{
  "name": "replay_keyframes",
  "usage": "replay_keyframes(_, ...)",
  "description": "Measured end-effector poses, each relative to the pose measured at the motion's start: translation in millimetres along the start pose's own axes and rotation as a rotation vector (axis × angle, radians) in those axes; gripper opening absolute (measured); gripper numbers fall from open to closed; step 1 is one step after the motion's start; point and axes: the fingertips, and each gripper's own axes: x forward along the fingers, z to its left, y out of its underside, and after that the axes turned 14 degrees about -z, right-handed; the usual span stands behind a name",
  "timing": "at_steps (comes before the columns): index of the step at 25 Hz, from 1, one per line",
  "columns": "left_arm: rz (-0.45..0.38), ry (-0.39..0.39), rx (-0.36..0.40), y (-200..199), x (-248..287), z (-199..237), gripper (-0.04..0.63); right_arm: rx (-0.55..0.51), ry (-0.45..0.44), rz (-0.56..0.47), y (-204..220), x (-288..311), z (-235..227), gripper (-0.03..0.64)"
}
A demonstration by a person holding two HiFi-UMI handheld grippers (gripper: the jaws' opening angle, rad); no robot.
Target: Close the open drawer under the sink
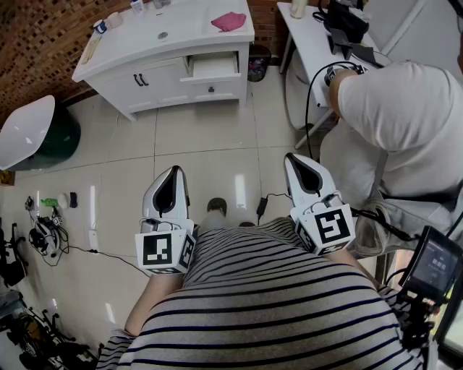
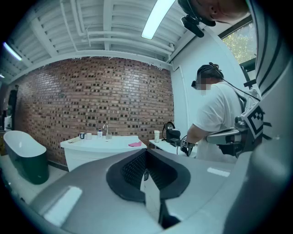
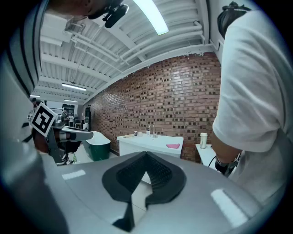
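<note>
A white sink cabinet (image 1: 130,90) stands far ahead against the brick wall. Its upper right drawer (image 1: 213,66) is pulled out and shows a pale inside. A pink cloth (image 1: 229,21) lies on the countertop above it. My left gripper (image 1: 176,172) and right gripper (image 1: 292,158) are held low in front of my striped shirt, far short of the cabinet, both pointing toward it. Each is shut with nothing between the jaws. The left gripper view shows the cabinet (image 2: 98,148) small and distant, and the right gripper view shows the cabinet (image 3: 146,144) the same way.
A person in a white shirt (image 1: 405,130) stands at the right by a white table (image 1: 311,43). A black bin (image 1: 257,63) sits between table and cabinet. A green and white bathtub (image 1: 29,134) is at left. Cables and gear (image 1: 43,231) lie on the tiled floor.
</note>
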Motion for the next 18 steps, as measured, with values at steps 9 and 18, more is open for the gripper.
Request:
replay_keyframes(9,0.001,0.015,0.008,32.5,75.0,51.8,0.014,0.023,-0.067,0.081,53.8,84.6,-7.8,0.0)
replay_keyframes(18,0.071,0.134,-0.075,74.5,248.5,166.9,0.014,0.102,-0.018,0.19,105.6,276.6,-29.5,0.0)
